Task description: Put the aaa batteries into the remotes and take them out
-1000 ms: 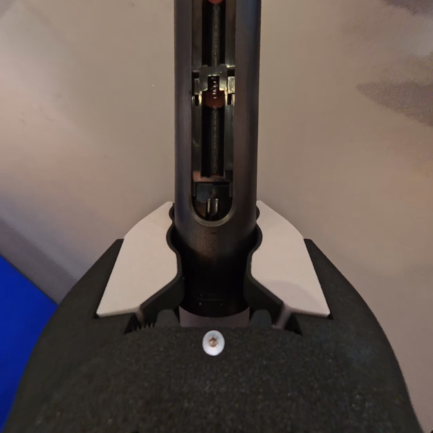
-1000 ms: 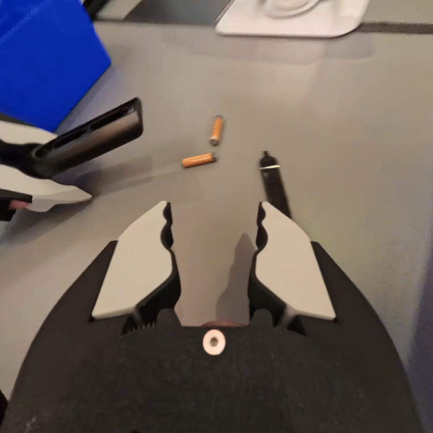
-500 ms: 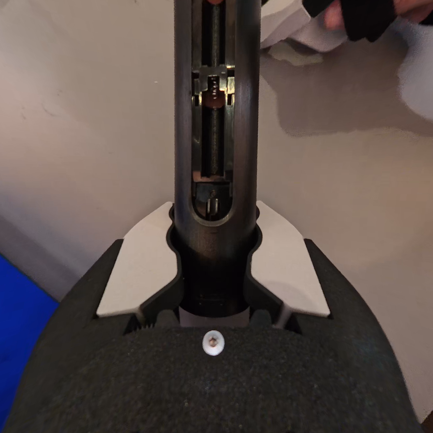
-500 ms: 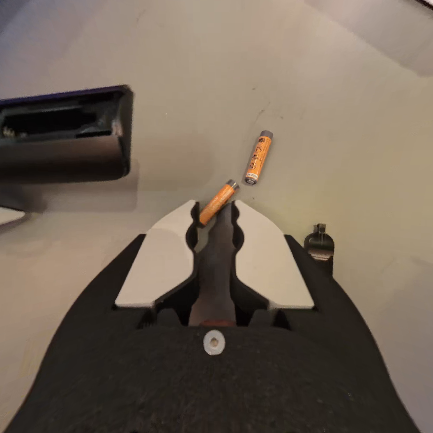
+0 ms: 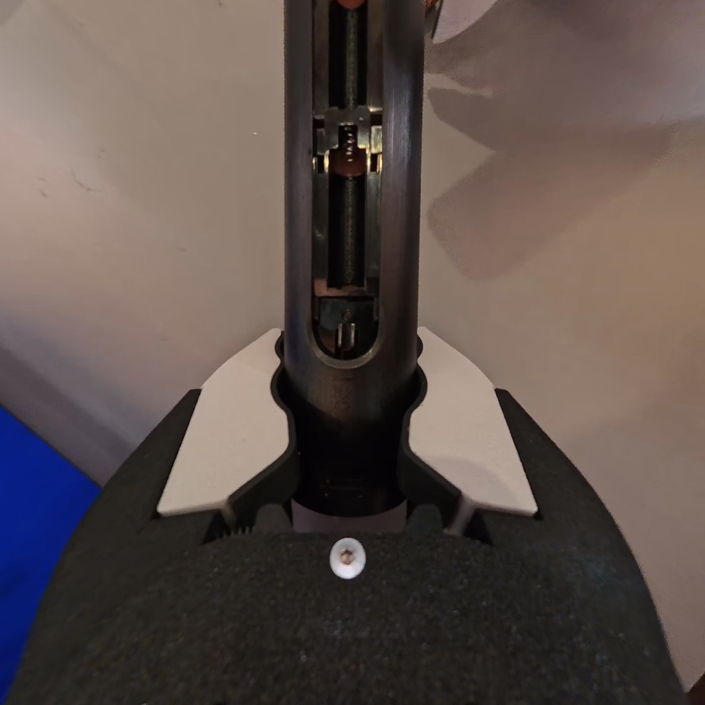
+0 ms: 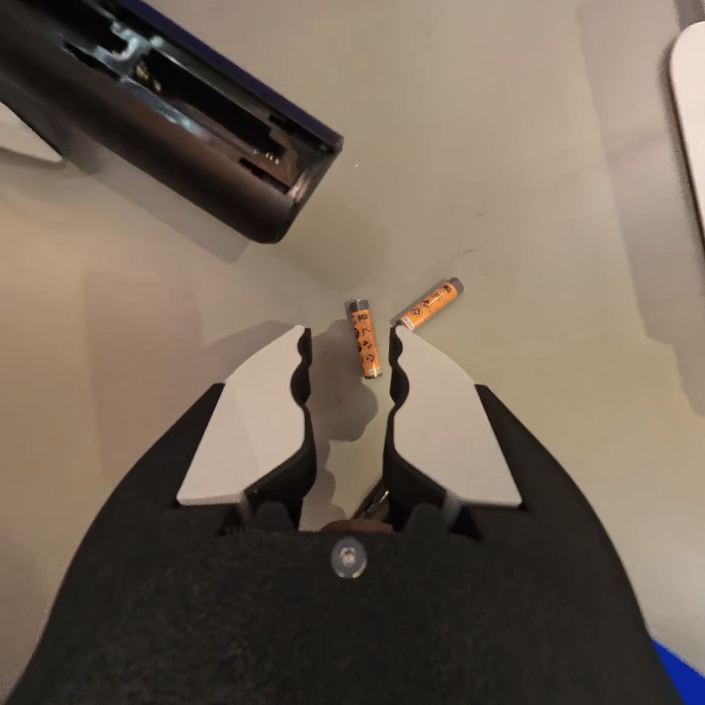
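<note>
My left gripper (image 5: 351, 339) is shut on a black remote (image 5: 353, 213) that points straight ahead, its open battery bay facing up with springs showing and no battery inside. The same remote (image 6: 183, 126) shows at the upper left of the right wrist view, held above the table. Two orange AAA batteries lie on the grey table: one (image 6: 365, 338) lies between my right fingertips, the other (image 6: 431, 304) just past the right fingertip. My right gripper (image 6: 348, 333) is open and points down over the first battery, with gaps on both sides of it.
A small dark part, perhaps the remote's cover (image 6: 375, 505), peeks out under my right gripper's base. A white object's edge (image 6: 690, 126) is at the far right. A blue surface (image 5: 34, 507) is at the left; a blue corner (image 6: 679, 665) shows lower right. There is about 15 cm between the tips of the two grippers.
My right gripper has opened wider and swung round; the battery that lay slanted at its tips now lies lengthwise between them. The left gripper still holds the remote, which now looks nearer.
</note>
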Demonstrator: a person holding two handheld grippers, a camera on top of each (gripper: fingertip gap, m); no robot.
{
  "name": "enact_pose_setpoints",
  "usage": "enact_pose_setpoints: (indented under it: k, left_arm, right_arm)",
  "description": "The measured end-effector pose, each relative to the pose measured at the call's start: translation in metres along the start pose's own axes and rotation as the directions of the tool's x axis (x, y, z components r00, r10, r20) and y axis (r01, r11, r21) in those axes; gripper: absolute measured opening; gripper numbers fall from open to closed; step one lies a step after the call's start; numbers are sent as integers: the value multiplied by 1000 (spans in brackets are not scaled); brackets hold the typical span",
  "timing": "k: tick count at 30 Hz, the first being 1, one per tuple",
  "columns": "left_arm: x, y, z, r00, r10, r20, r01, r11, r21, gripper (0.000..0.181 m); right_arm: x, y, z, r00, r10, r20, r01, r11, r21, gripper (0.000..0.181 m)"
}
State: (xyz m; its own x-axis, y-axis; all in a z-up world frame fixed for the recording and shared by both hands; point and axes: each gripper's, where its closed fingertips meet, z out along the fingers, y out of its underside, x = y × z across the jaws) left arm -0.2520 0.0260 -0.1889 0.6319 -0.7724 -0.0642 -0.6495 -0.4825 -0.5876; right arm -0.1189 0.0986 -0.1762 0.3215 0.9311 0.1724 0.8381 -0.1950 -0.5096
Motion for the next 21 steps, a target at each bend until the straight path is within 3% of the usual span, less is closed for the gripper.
enact_pose_setpoints:
  k: [6,11,21]
  left_arm:
    - [-3,5,-2,999,37,22,-36,999,-35,60]
    - [-4,9,-2,998,52,21,-51,997,-54,60]
    - [-5,9,-2,999,46,6,-46,998,-49,61]
  right_arm:
    - [-1,6,19,988,-84,132,106,980,-171,28]
    - [6,11,16,976,-115,187,163,951,-261,25]
    - [8,8,11,966,-90,243,149,961,-234,21]
